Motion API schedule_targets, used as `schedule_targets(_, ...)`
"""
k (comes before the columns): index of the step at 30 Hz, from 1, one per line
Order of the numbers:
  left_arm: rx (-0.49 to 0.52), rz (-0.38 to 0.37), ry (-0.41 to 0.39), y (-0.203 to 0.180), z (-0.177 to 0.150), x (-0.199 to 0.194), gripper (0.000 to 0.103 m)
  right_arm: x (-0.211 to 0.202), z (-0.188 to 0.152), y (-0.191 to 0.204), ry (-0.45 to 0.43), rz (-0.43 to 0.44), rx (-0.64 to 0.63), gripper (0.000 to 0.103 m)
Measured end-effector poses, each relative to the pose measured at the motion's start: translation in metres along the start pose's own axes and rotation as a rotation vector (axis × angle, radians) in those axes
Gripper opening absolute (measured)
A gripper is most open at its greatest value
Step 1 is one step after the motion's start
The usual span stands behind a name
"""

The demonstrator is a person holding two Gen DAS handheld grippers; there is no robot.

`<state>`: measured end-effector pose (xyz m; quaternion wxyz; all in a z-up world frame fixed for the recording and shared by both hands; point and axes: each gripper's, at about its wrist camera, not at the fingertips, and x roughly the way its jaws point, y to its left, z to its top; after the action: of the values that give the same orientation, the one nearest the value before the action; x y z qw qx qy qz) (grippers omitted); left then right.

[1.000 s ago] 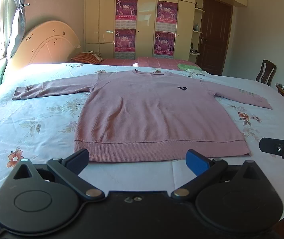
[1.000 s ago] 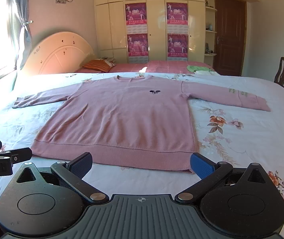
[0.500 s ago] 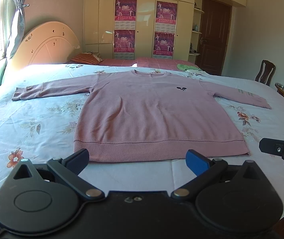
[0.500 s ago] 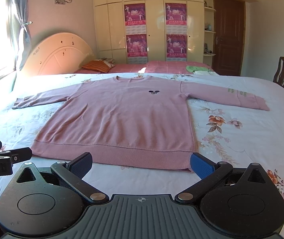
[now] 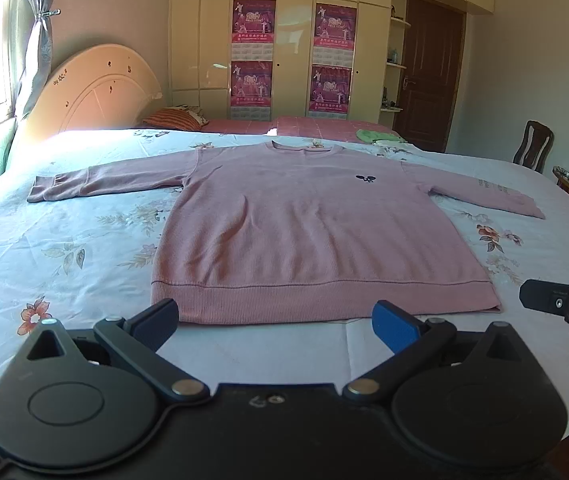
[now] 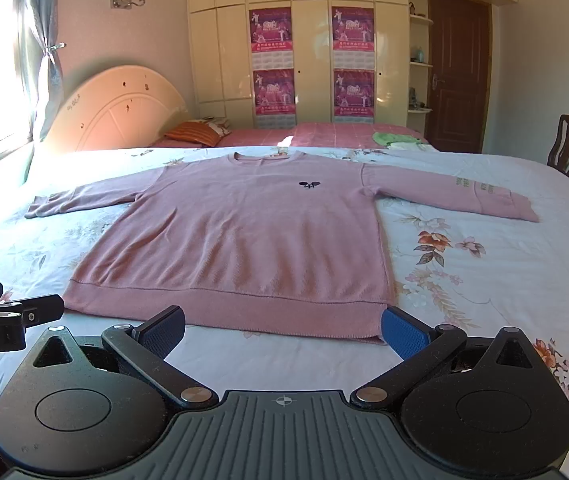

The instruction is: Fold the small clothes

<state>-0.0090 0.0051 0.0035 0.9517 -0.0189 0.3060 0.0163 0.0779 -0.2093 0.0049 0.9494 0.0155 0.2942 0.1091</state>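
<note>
Pink sweater lies flat on the bed, sleeves toward 9 and 3 o'clock. Left gripper and right gripper hover near its hem, jaws wide apart, holding nothing.

We note the sweater lying flat on the bed, hem nearest us, collar toward the wardrobe behind. Sleeves extend left and right. Headboard stands far left, chair far right. Left gripper and right gripper sit before the hem, right gripper rightward.
</note>
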Motion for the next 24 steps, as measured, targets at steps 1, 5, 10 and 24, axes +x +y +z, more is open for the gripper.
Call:
schedule_targets(1,0.0,0.0,0.0,0.0,0.0,0.0,0.103,0.0,-0.001,0.0,0.0,-0.001,-0.001,0.103)
schedule_targets(5,0.004,0.0,-0.003,0.0,0.0,-0.002,0.103,-0.001,-0.001,0.0,0.0,0.0,0.0,0.103)
schedule_targets(10,-0.002,-0.005,0.007,0.0,0.0,-0.002,0.103,-0.001,-0.001,-0.001,0.001,-0.008,0.009,0.103)
schedule_targets(24,-0.122,-0.158,-0.032,-0.001,0.02,0.038,0.103,0.016,0.015,-0.058,-0.035,-0.231,0.134,0.103)
